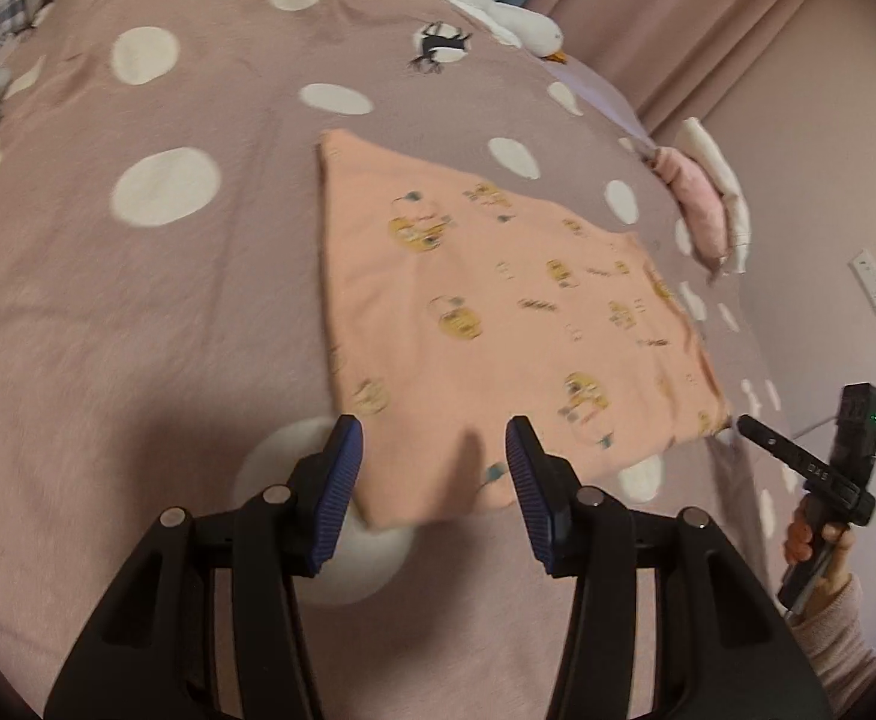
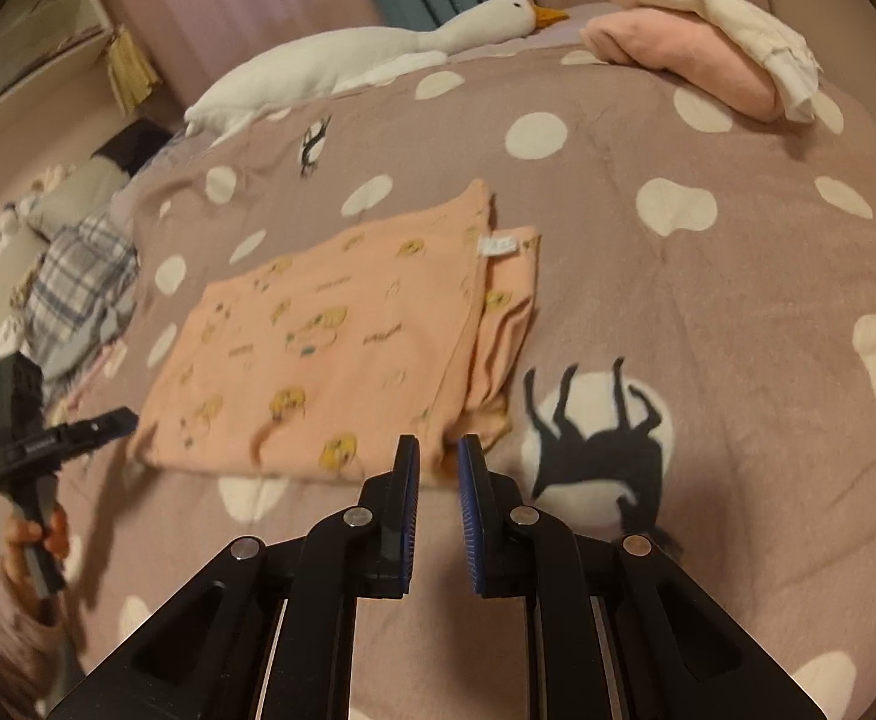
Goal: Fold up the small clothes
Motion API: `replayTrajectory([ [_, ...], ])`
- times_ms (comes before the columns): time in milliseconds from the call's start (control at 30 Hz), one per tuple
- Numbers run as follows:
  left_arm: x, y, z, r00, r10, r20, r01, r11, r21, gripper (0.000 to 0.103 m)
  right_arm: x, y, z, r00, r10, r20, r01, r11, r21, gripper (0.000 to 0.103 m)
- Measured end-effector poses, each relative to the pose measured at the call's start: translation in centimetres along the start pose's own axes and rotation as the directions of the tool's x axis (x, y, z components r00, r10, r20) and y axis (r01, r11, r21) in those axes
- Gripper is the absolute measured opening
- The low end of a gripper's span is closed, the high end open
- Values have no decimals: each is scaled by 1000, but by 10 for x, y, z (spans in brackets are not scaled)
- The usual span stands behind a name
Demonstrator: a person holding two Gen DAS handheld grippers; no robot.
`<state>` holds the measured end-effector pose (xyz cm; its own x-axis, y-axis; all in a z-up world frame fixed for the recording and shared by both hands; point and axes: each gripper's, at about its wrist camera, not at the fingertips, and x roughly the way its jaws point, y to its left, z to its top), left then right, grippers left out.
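A folded peach garment (image 1: 498,312) with yellow prints lies flat on the dotted mauve bedspread (image 1: 138,312). My left gripper (image 1: 435,438) is open and empty, its jaws wide apart just above the garment's near edge. My right gripper (image 2: 438,450) hovers at the garment's (image 2: 318,348) near right corner, jaws a narrow gap apart, holding nothing. The right gripper also shows in the left wrist view (image 1: 756,429) at the garment's right corner. The left gripper shows in the right wrist view (image 2: 108,423) by its left corner.
A stack of folded pink and cream clothes (image 2: 708,54) sits at the far right of the bed. A white goose plush (image 2: 378,54) lies along the far edge. A heap of plaid and grey clothes (image 2: 72,300) lies at the left. Curtains (image 1: 708,30) hang beyond.
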<state>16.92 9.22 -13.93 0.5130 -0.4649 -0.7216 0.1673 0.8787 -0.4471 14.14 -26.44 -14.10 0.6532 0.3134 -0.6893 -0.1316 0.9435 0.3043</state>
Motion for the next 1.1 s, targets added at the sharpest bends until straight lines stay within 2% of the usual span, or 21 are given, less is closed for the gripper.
replayTrajectory([
  [100,3,3,-5,1000,7,-5,-7,1000,-21,49,8,11,-3,998,-61,6,61,997,-46,15],
  [200,5,4,-7,999,-36,-11,35,999,-39,49,15,14,-4,997,-72,0,72,996,-50,15],
  [300,10,7,-7,998,-53,-23,51,997,-60,50,20,16,-6,991,-132,-7,131,989,-71,15],
  [467,7,15,-8,995,-104,-15,101,988,-115,50,21,7,-6,995,-99,-23,98,994,-39,16],
  [667,6,8,-8,993,-114,-37,111,991,-69,48,28,14,-5,997,-64,-38,60,994,-92,15],
  [700,7,7,-8,993,-111,-47,109,993,-54,46,30,15,-5,997,-62,-44,58,994,-98,15],
  [733,9,5,-7,992,-108,-61,105,994,-39,38,32,15,-5,996,-66,-51,61,993,-104,6],
  [767,11,4,-6,992,-104,-74,102,994,-29,31,32,14,-5,996,-68,-62,61,992,-108,5],
  [800,13,5,-5,992,-96,-88,94,995,-20,19,30,12,-6,996,-54,-67,47,993,-105,5],
  [900,15,7,-5,990,-82,-112,83,997,5,21,8,6,-6,998,-11,-57,3,992,-130,4],
  [1000,16,11,-4,989,-72,-126,73,997,9,21,-7,-8,-3,998,-37,-55,28,989,-147,3],
  [1100,15,13,-5,990,-68,-123,69,998,8,21,2,-10,-5,991,-73,-116,50,981,-188,3],
])
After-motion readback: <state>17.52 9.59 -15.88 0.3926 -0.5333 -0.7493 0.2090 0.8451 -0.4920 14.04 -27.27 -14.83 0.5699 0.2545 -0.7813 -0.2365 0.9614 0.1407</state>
